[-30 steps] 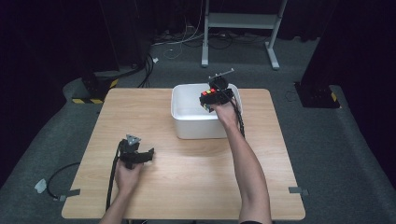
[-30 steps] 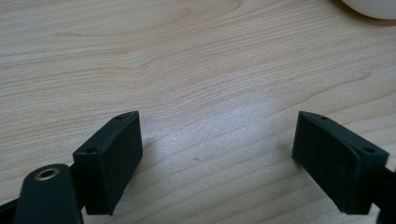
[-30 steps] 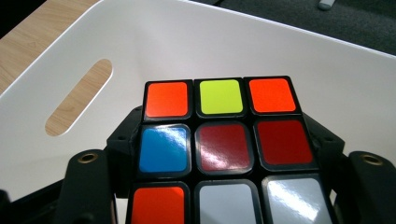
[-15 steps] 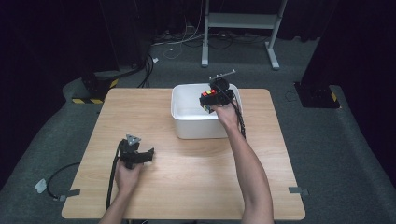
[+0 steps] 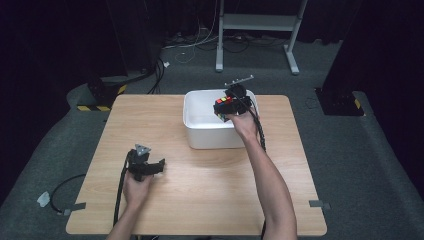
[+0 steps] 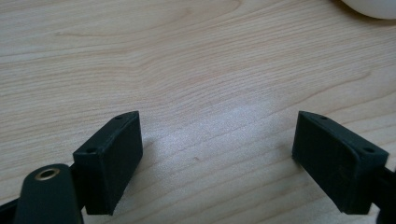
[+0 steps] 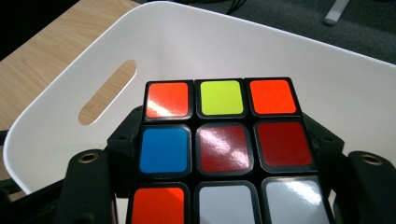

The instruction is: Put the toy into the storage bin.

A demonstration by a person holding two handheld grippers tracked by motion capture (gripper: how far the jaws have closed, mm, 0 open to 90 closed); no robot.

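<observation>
- Count: two hand-held grippers, one puzzle cube (image 5: 223,107), one white bin (image 5: 200,127).
- Right hand-held gripper (image 5: 229,106) clamps the puzzle cube between its black jaws, one jaw on each side of the cube (image 7: 223,149), above the bin's right half.
- In the right gripper view, the bin's white wall with a slot handle (image 7: 106,91) lies behind the cube.
- Left hand-held gripper (image 5: 150,167) rests at the near left of the tabletop (image 5: 210,190), well apart from the bin, jaws spread wide over bare wood (image 6: 215,126).
- Light wooden tabletop stands on grey carpet (image 5: 350,150); dark surroundings, cables (image 5: 190,45) and a metal frame (image 5: 260,22) lie at the far side.
</observation>
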